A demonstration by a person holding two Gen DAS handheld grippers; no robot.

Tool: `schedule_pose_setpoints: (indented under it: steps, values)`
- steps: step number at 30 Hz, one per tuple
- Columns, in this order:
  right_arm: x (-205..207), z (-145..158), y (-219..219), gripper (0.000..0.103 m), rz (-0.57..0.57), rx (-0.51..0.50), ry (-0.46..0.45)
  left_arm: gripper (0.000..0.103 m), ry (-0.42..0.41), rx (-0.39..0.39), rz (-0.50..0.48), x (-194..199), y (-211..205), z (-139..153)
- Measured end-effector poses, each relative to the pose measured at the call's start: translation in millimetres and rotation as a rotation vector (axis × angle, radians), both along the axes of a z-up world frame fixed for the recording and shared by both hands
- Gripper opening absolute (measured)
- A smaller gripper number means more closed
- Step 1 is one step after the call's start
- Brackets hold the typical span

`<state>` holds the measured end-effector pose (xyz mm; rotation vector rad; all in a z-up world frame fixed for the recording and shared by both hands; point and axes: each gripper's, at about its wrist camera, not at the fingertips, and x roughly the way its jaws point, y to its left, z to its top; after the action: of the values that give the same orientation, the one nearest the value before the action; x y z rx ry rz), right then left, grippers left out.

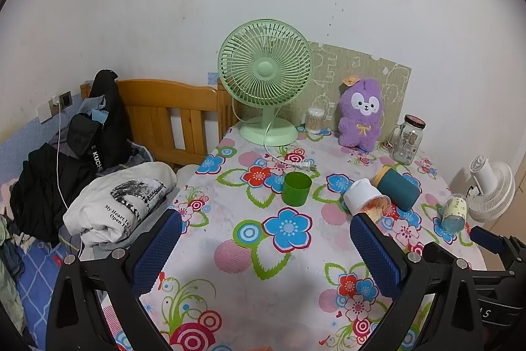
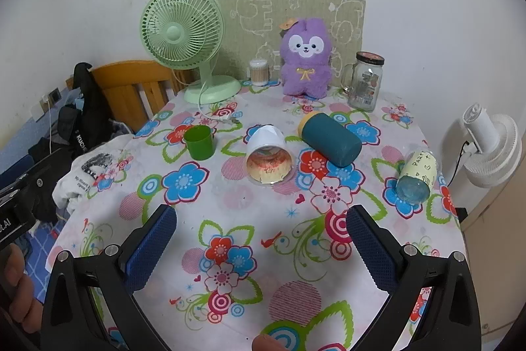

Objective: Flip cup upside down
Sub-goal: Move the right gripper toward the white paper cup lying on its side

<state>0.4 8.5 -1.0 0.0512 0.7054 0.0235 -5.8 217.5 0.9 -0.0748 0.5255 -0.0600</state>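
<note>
Both grippers — left gripper [image 1: 266,239] and right gripper [image 2: 261,229] — hover spread wide, empty, over the table [image 2: 250,219]; green cup [image 2: 199,142] stands upright, beyond them.

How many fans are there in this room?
2. A green desk fan stands at the back left of the floral table, beside the purple plush. A white fan stands off the table's right edge. Others may be out of view.

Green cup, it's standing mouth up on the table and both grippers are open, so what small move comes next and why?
Probably ease the left gripper forward toward the green cup. The cup stands upright, mouth up, ahead of the open jaws and nearer the left side than the right gripper; nothing is held yet, so an approach must precede any flip.
</note>
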Motion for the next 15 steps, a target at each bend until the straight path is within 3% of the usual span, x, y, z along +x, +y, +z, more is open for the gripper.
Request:
schedule_pose_setpoints:
  steps: [15]
  values:
    - [7,-13,-2,0.103,-0.014,0.002,0.036,0.103,0.037,-0.006,-0.002,7,-1,-10]
